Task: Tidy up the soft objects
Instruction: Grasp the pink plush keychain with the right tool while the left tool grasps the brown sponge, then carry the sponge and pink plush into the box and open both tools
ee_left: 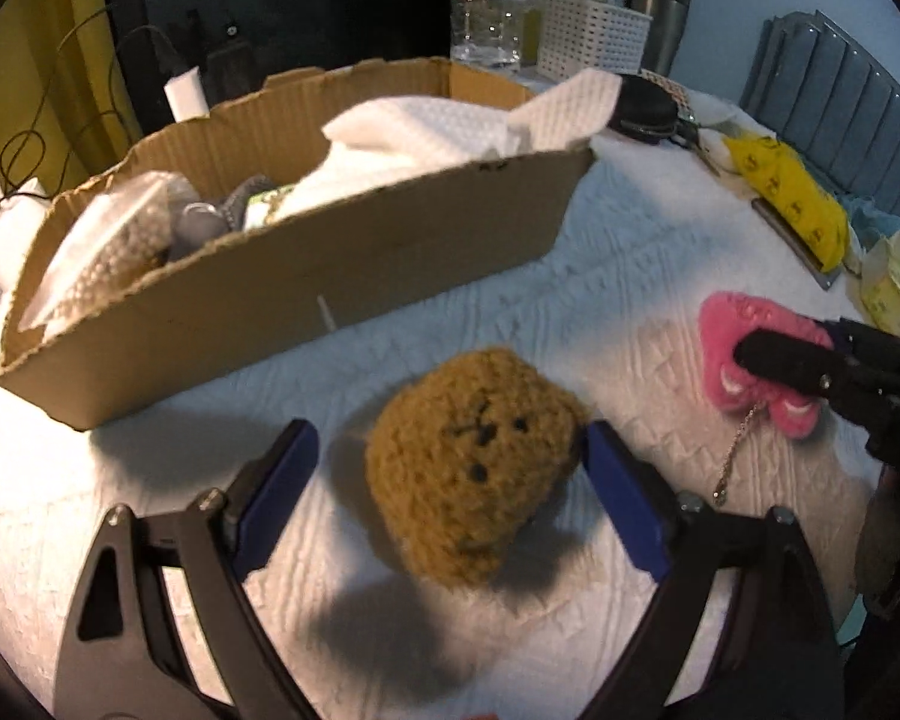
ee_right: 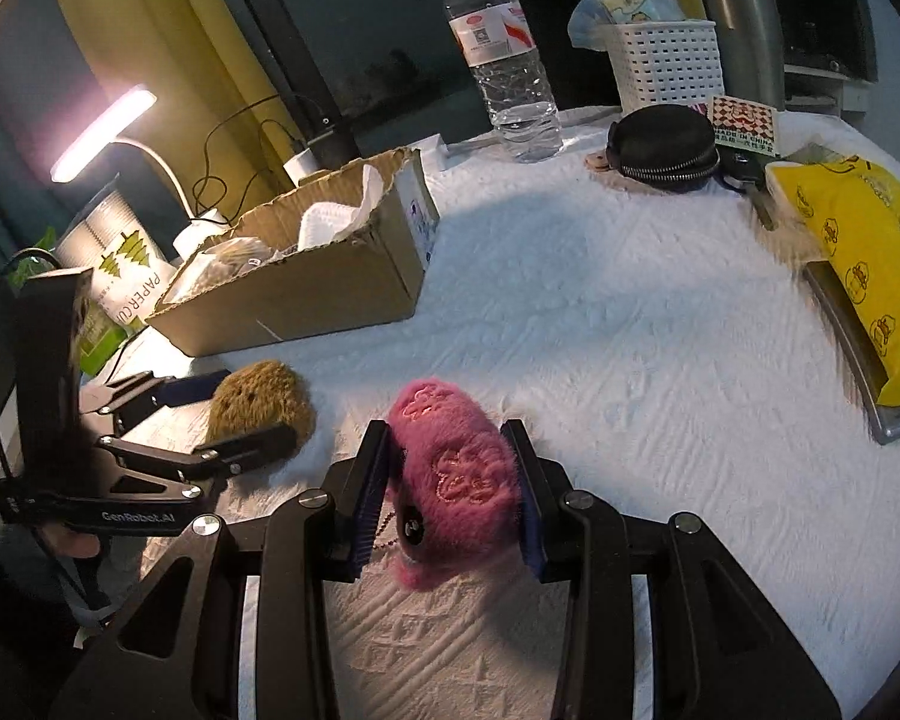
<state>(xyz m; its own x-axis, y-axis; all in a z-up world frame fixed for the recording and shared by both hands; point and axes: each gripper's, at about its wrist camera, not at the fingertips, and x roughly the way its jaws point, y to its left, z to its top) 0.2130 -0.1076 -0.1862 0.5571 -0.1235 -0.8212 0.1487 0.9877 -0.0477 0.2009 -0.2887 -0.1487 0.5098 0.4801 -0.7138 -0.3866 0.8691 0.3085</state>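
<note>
Worktop (ee_right: 630,312): one, under a white textured cover; it carries everything below.
Cardboard box (ee_left: 342,276): one, open-topped with torn edges, at the back left of the worktop; white padding sheets and some grey items lie inside, too jumbled to count.
Yellow packet (ee_right: 858,276): one, printed with small figures, lying on a tray at the right edge.
Water bottle (ee_right: 510,72): one, clear, upright at the back.
White basket (ee_right: 666,66): one, slotted, beside the bottle, stuffed with wrappers.
Black zip pouch (ee_right: 666,144): one, round, in front of the basket.
Soft toys: two, both outside the box, on the cover near the front.
Brown plush (ee_left: 468,468): one, knitted with a stitched face, just in front of the box.
Pink plush (ee_right: 456,468): one, fuzzy, with a bead chain, to the right of the brown one.
Claws: two.
Left claw (ee_left: 450,462): wide apart around the brown plush; the right pad is at its side, the left pad is clear of it, so there is no grip.
Right claw (ee_right: 450,474): about half closed, both pads pressed into the pink plush.
</note>
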